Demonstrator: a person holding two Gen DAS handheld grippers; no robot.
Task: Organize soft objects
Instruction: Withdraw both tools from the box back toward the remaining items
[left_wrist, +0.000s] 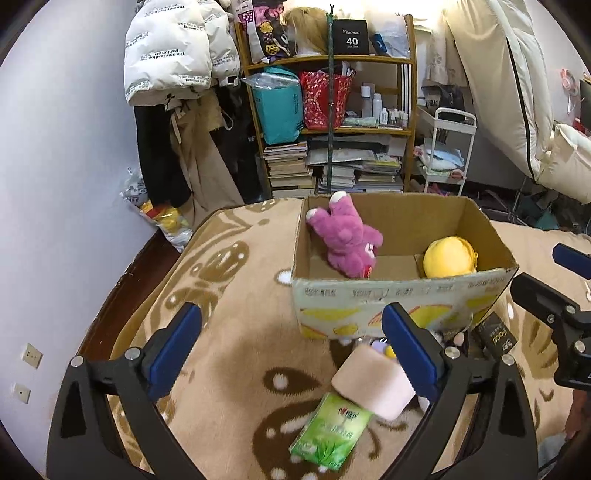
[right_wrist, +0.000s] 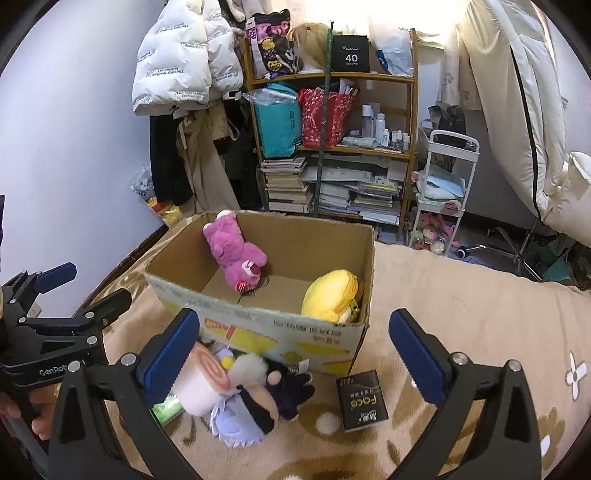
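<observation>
An open cardboard box (left_wrist: 406, 291) (right_wrist: 277, 326) stands on the tan blanket. Inside it, a pink plush bear (left_wrist: 347, 236) (right_wrist: 236, 254) leans in the far left corner and a yellow plush pouch (left_wrist: 448, 262) (right_wrist: 330, 295) lies at the right. In front of the box lie a pink roll-cake plush (left_wrist: 373, 384) (right_wrist: 203, 384) and a lavender doll (right_wrist: 247, 410). My left gripper (left_wrist: 291, 312) is open and holds nothing, short of the box front. My right gripper (right_wrist: 293, 317) is open too, above the doll and the box's near wall.
A green tissue pack (left_wrist: 330, 432) lies beside the roll plush, and a black pack (right_wrist: 362, 400) is by the box's right corner. Beyond the bed stand a crowded bookshelf (left_wrist: 332, 125), hanging coats (left_wrist: 177, 74) and a white cart (right_wrist: 443, 192). The wall (left_wrist: 55, 166) borders the left.
</observation>
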